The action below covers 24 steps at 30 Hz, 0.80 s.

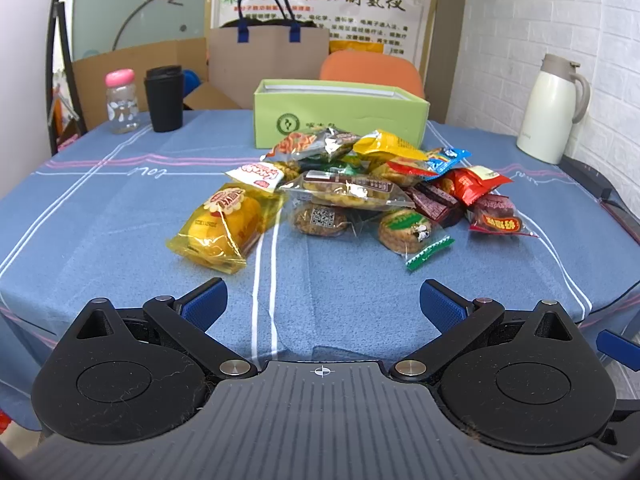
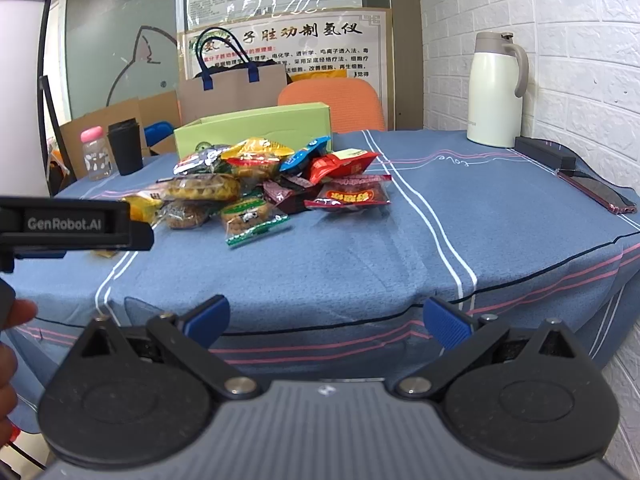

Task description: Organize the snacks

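Well beyond both grippers' jaws (spread): snack pile.

Bare tablecloth lies open before the snack pile; behind it the green box blocks passage, thermos far right

My left gripper: matte black links, two round black discs near camera, silver pivot screws, grey ribbed centre plate with white crosshair mark. Fingertips carry blue textured pads. Fine hairline scuffs on left disc.

My right gripper: same build, black links, blue pads, silver screws, grey ribbed plate with small white mark, dust specks on discs.

In right view, left edge: side of left gripper, black bar lettered "GenRobot.AI". Hand partly visible at left edge, blurred; no sleeve seen.
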Tool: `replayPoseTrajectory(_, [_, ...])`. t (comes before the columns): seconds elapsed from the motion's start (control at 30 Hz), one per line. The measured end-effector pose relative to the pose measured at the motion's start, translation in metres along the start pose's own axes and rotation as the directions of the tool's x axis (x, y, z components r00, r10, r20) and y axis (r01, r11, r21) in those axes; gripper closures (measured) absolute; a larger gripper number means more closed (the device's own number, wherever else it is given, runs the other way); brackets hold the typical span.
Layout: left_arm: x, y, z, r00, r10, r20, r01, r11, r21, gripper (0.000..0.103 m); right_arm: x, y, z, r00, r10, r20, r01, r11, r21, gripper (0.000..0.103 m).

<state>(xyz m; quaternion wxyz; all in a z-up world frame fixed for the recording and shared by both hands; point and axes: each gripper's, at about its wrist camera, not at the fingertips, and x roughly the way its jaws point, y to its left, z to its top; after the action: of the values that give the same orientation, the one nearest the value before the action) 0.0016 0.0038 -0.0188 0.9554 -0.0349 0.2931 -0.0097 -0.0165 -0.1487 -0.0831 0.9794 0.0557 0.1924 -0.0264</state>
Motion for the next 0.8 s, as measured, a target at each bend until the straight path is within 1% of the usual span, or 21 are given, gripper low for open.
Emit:
replayPoseTrajectory(0.1, [0.006,0.000,0.003,1.000,0.010,-0.010,-0.010,1.000,0.003,0.011,0.000,0.000,0.000,1.000,0.008,-0.001,-0.008,1.000,-0.004,0.000])
replayPoseTrajectory(0.2, [0.014,0.004,0.012,1.000,-0.001,-0.013,0.001,1.000,0.012,0.011,-0.005,-0.003,0.002,0.999,0.028,0.027,-0.028,1.000,-0.005,0.000])
replayPoseTrajectory(0.27, [0.019,0.016,0.018,1.000,0.011,0.000,-0.011,1.000,-0.018,0.011,-0.009,-0.007,0.003,0.995,0.063,0.073,-0.064,0.998,0.010,0.000])
replayPoseTrajectory(0.3, [0.022,0.023,0.020,1.000,0.019,-0.001,-0.019,0.999,-0.027,0.011,-0.008,-0.008,0.003,0.991,0.100,0.087,-0.101,0.995,0.017,0.000])
replayPoseTrajectory(0.33, [0.026,0.031,0.022,1.000,0.030,-0.004,-0.030,0.999,-0.036,0.011,-0.004,-0.008,0.005,0.986,0.143,0.082,-0.145,0.989,0.020,0.000])
replayPoseTrajectory(0.4, [0.033,0.043,0.024,0.998,0.054,-0.016,-0.055,0.997,-0.048,0.011,0.011,-0.005,0.006,0.972,0.231,0.045,-0.232,0.972,0.030,0.000])
replayPoseTrajectory(0.47, [0.038,0.052,0.024,0.998,0.055,-0.033,-0.056,0.997,-0.049,0.011,0.025,0.003,0.010,0.961,0.276,0.016,-0.276,0.961,0.020,0.000])
replayPoseTrajectory(0.53, [0.041,0.058,0.025,0.999,0.035,-0.040,-0.036,0.998,-0.046,0.011,0.036,0.015,0.017,0.955,0.295,0.007,-0.295,0.955,-0.029,0.000])
replayPoseTrajectory(0.63, [0.044,0.061,0.032,0.999,0.004,-0.052,-0.007,0.999,-0.043,0.011,0.052,0.032,0.033,0.945,0.325,0.016,-0.322,0.942,-0.094,0.000])
replayPoseTrajectory(0.73, [0.047,0.073,0.039,0.997,-0.043,-0.066,0.038,0.996,-0.076,0.011,0.076,0.040,0.043,0.946,0.322,-0.031,-0.323,0.940,-0.109,0.000])
replayPoseTrajectory(0.8, [0.051,0.084,0.045,0.995,-0.050,-0.086,0.041,0.994,-0.104,0.011,0.092,0.043,0.045,0.941,0.329,-0.079,-0.336,0.937,-0.100,0.000])
